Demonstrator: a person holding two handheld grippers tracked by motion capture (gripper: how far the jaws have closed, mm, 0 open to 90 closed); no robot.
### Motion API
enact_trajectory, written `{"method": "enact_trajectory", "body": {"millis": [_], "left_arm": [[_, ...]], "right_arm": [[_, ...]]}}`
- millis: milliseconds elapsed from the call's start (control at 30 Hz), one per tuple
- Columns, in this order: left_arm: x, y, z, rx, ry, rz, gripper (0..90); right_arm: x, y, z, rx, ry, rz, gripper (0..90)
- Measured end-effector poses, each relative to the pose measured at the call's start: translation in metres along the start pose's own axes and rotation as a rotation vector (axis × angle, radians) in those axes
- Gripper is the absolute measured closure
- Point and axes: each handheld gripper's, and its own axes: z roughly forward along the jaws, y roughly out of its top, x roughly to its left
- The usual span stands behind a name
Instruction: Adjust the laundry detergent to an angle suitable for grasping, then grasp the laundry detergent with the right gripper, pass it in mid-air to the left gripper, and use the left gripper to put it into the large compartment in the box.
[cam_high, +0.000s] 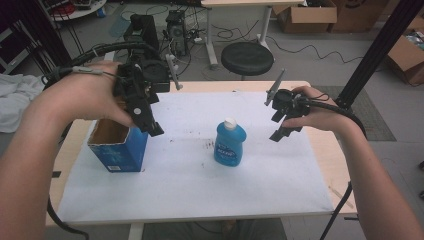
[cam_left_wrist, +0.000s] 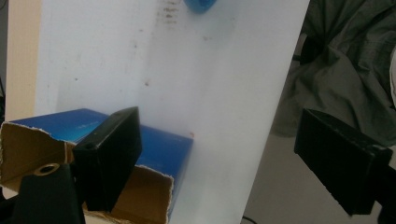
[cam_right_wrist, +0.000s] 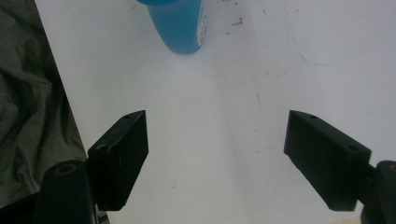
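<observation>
A blue bottle (cam_high: 230, 144) with a white cap stands upright at the middle of the white sheet (cam_high: 200, 185). To its left stands an open-topped blue cardboard box (cam_high: 118, 147). My left gripper (cam_high: 151, 127) hovers over the box's right rim, open and holding nothing. In the left gripper view the gripper (cam_left_wrist: 224, 158) has one jaw above the box (cam_left_wrist: 159, 144), and the bottle (cam_left_wrist: 201, 4) peeks in at the top. My right gripper (cam_high: 281, 132) hangs open to the right of the bottle, apart from it. In the right gripper view the gripper (cam_right_wrist: 217, 154) is above bare sheet, the bottle (cam_right_wrist: 180, 25) ahead.
Beyond the table's far edge are a black stool (cam_high: 247, 57) and computer cases on the floor. A black post (cam_high: 372, 55) rises at the right. White cloth (cam_high: 15, 95) lies off the left side. Grey fabric (cam_left_wrist: 345, 70) hangs past the table's near edge.
</observation>
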Motion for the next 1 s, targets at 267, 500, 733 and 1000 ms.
{"method": "enact_trajectory", "body": {"millis": [267,500,733,1000], "left_arm": [[-0.001,-0.001,-0.001,-0.004,0.005,-0.005,15.9],[-0.001,0.002,-0.001,0.004,-0.001,0.005,15.8],[-0.001,0.003,0.001,0.013,-0.005,0.013,15.8],[-0.001,0.002,0.002,0.005,-0.013,0.011,15.7]], "right_arm": [[-0.001,-0.003,0.000,0.009,-0.006,0.010,22.0],[-0.001,-0.005,-0.001,0.001,-0.010,0.031,18.5],[-0.001,-0.009,-0.004,-0.029,0.008,0.028,16.2],[-0.001,-0.011,-0.006,-0.072,0.004,0.040,16.2]]}}
